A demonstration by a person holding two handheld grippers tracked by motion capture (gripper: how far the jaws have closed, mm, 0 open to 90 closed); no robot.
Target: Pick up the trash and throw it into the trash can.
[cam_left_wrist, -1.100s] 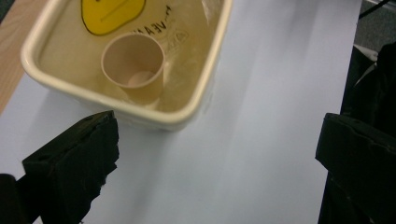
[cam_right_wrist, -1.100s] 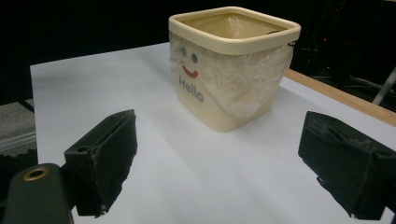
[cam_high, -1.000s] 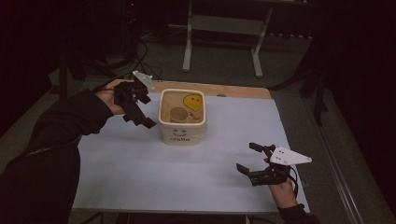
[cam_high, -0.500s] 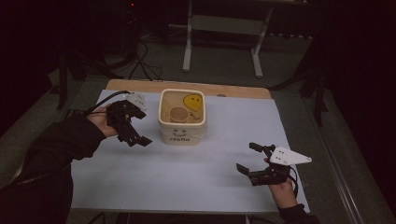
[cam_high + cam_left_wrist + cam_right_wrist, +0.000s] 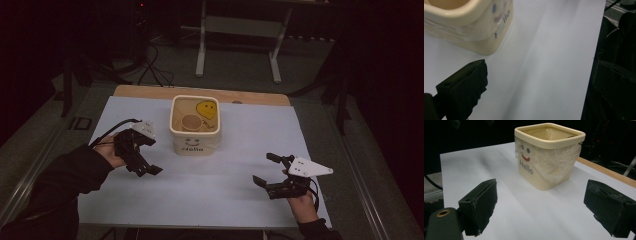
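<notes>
The cream bin (image 5: 195,131) stood toward the far middle of the white table sheet (image 5: 230,170), upright, lined with a clear plastic bag. The left gripper (image 5: 145,165) hovered near the bin's left front corner, apart from it, jaws spread wide and holding nothing. The right gripper (image 5: 267,170) lay well apart from the bin, off to its right and nearer the person, jaws likewise wide open and empty. Inside the bin lay a round brown piece (image 5: 190,121) and a yellow smiley piece (image 5: 207,109). Nothing stood between either gripper and the bin. The bin's front bore a smiling face and the word "Hello" (image 5: 526,167). Behind the bin ran the table's wooden edge (image 5: 150,91).
</notes>
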